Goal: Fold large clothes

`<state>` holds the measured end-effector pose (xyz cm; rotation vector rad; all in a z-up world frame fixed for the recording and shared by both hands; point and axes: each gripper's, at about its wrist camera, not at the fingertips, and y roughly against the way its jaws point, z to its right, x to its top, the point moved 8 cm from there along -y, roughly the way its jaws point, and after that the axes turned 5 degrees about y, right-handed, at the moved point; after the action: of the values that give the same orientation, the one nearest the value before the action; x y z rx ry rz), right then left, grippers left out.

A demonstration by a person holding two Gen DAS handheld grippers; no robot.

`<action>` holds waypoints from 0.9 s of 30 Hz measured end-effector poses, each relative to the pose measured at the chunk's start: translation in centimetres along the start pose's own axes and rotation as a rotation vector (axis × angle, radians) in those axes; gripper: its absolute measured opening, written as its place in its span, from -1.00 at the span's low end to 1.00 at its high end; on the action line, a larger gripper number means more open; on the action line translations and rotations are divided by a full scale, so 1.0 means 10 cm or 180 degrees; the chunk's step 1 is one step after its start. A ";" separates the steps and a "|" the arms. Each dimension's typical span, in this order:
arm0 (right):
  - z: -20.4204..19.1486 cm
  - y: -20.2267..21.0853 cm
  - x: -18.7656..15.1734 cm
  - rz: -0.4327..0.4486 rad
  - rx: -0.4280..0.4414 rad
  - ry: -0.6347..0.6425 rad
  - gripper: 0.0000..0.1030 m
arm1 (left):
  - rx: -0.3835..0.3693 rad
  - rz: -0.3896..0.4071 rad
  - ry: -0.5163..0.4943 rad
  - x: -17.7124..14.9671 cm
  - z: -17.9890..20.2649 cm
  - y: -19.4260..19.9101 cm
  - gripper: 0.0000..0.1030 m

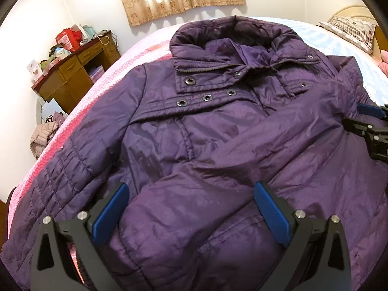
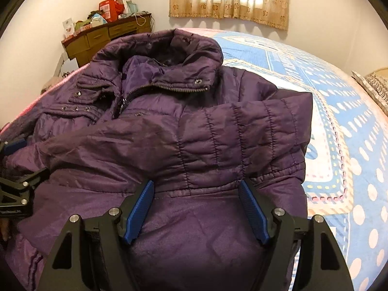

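Jacket: purple, front up on bed, sleeve folded across chest
Left gripper: jaws wide, straddling padded fabric
Right gripper: jaws wide over hem

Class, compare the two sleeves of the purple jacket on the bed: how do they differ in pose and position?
The right-side sleeve is folded across the jacket's chest; the left-side sleeve lies out along the jacket's side, not folded in. The folded sleeve's cuff rests on the jacket front, while the other sleeve lies toward the pink bed edge. Both are purple with stitched quilting lines.
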<state>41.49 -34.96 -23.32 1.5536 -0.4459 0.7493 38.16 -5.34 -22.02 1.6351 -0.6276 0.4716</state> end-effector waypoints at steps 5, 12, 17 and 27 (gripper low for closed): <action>0.13 0.54 0.41 0.0768 0.0264 -0.0296 0.42 | -0.0022 0.0023 0.0017 0.00 -0.01 0.01 1.00; 0.50 -0.19 0.39 0.0204 0.0115 -0.0648 0.42 | 0.0002 0.0037 0.0008 -0.01 -0.01 0.02 1.00; 0.60 -0.32 0.25 0.0215 0.0426 -0.0908 0.44 | -0.0035 0.0012 0.0024 -0.02 -0.02 0.02 1.00; 0.47 -0.45 0.27 -0.0004 0.0011 -0.0531 0.58 | 0.0035 -0.0018 0.0013 0.02 0.00 -0.02 1.00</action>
<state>47.41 -38.60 -24.67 1.6260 -0.5665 0.6220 38.44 -5.39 -22.03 1.6455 -0.6181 0.4750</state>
